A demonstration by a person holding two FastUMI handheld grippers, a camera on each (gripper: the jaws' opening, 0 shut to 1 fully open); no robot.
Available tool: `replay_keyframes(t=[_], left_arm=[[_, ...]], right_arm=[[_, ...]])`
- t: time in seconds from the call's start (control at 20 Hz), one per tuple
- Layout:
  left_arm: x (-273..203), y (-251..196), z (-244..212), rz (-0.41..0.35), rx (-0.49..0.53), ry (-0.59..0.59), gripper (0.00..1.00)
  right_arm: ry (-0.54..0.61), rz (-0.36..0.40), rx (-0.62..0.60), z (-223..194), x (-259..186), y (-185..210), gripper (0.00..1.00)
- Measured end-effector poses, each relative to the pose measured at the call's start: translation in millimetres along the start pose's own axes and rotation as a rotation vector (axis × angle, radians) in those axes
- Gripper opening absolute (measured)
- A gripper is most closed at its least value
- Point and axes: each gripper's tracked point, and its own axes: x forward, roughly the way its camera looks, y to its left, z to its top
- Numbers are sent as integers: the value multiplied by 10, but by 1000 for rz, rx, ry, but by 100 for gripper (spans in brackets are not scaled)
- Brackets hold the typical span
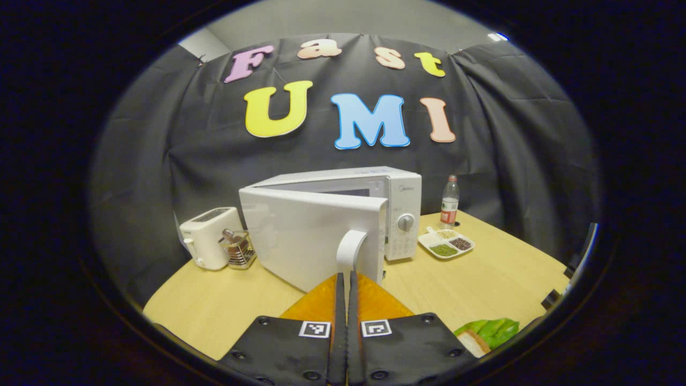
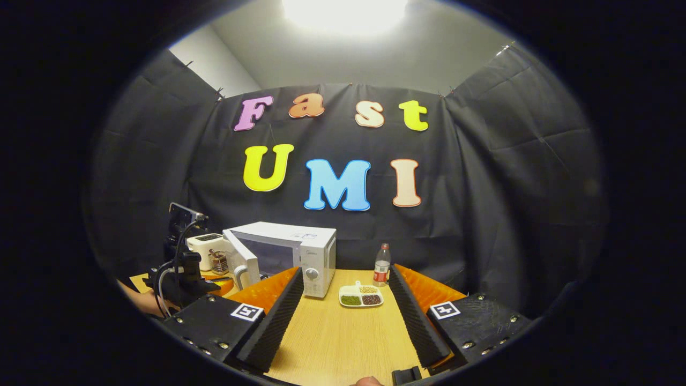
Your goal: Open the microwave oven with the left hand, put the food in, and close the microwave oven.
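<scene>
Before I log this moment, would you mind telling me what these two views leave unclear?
- Microwave cavity: left gripper view, hidden behind the half-open door.
- Food: left gripper view, cut off by the view's edge and the left hand-held gripper.
- Tray contents: right gripper view, too small to identify.
- Toaster: right gripper view, partly hidden by the other gripper.

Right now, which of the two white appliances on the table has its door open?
The microwave, the bigger box with a dial; its door is swung out. The small toaster beside it has none.

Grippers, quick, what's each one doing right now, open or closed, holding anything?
Left gripper: closed, right in front of the microwave door handle; nothing visibly held between the fingers.
Right gripper: open, empty.
</scene>
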Motion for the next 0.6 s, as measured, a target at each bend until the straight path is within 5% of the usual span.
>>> replay_keyframes(t=[0.05,0.2,0.3,0.4,0.6], left_arm=[[31,-36,-41,-23,-11,12,7],[120,40,-58,-19,-1,16,62],[217,56,-23,-38,20,11,72],[329,118,12,-47,26,8,68],[419,80,32,-146,-17,21,36]], right_arm=[[13,-5,-5,-32,-8,-3,97],[48,-51,-1,-82,-7,-70,97],[49,-62,18,-72,-18,4,98],[59,-84,0,-82,1,31,97],[51,-89,-22,-41,29,210,97]])
